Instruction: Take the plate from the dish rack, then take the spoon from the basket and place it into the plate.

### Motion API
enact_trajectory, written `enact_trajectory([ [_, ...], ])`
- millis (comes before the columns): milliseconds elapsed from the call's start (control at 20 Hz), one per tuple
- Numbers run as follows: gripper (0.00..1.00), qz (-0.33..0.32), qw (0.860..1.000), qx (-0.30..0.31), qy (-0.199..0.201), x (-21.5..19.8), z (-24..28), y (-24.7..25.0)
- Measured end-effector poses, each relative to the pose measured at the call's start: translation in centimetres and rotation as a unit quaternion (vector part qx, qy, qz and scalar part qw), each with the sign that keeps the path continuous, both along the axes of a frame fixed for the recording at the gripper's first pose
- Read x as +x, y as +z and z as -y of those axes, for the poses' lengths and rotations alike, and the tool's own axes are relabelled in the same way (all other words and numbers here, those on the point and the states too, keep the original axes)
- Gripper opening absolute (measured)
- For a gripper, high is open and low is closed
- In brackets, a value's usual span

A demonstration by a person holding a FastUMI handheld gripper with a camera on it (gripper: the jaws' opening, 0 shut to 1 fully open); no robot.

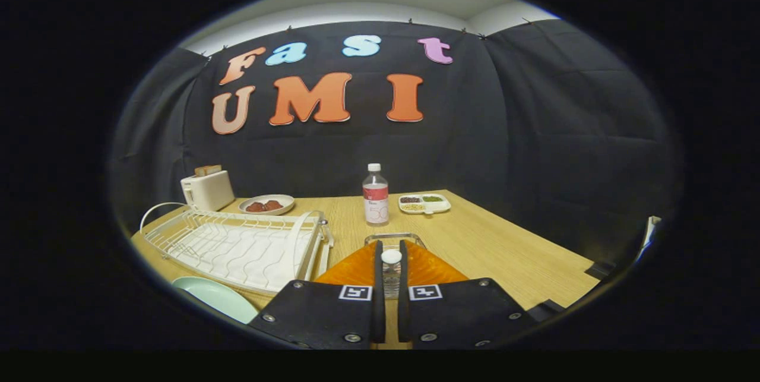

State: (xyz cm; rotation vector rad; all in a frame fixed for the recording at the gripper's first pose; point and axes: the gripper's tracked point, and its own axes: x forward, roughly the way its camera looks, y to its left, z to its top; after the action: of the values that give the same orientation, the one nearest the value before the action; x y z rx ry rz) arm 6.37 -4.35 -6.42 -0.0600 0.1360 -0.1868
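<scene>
**Spoon lies dead ahead, between the fingers**

The tool [390,263] points forward over the counter [504,245]. Its fingers stand close together with a narrow gap between them. In that gap a white round end [391,256] shows, with a clear stem below it; this is judged to be the spoon, standing roughly upright. Whether both fingers press on it cannot be told.

A wire basket [394,237] sits just beyond the fingertips, its rim visible above them.

The plate [217,297] lies flat on the counter, left of the tool and near it, just in front of the dish rack [237,245]. The rack holds no plate, so the first step is judged complete.

The coming move turns on one relation: the plate lies to the left and nearer than the basket. Once the spoon is held, the tool must draw back and swing left.

A bottle [375,195] stands well beyond the basket.
</scene>
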Motion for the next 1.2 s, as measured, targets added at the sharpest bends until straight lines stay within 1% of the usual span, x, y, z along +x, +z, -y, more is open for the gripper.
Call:
enact_trajectory([
  [200,0.08,0.012,1.000,-0.022,-0.013,-1.2,0.6,1.8],
  [350,0.08,0.025,0.999,-0.030,-0.013,-2.6,0.7,3.3],
  [500,0.08,0.038,0.999,-0.021,-0.001,-4.2,-0.2,4.8],
  [600,0.08,0.052,0.998,-0.018,0.014,-5.5,-1.3,6.1],
  [700,0.08,0.065,0.997,-0.013,0.034,-6.6,-3.0,7.1],
  [850,0.08,0.073,0.994,0.004,0.082,-8.5,-6.8,7.7],
  [1050,0.08,0.086,0.987,-0.026,0.131,-10.4,-11.2,7.8],
  [1200,0.08,0.075,0.980,-0.017,0.185,-11.7,-15.6,6.3],
])
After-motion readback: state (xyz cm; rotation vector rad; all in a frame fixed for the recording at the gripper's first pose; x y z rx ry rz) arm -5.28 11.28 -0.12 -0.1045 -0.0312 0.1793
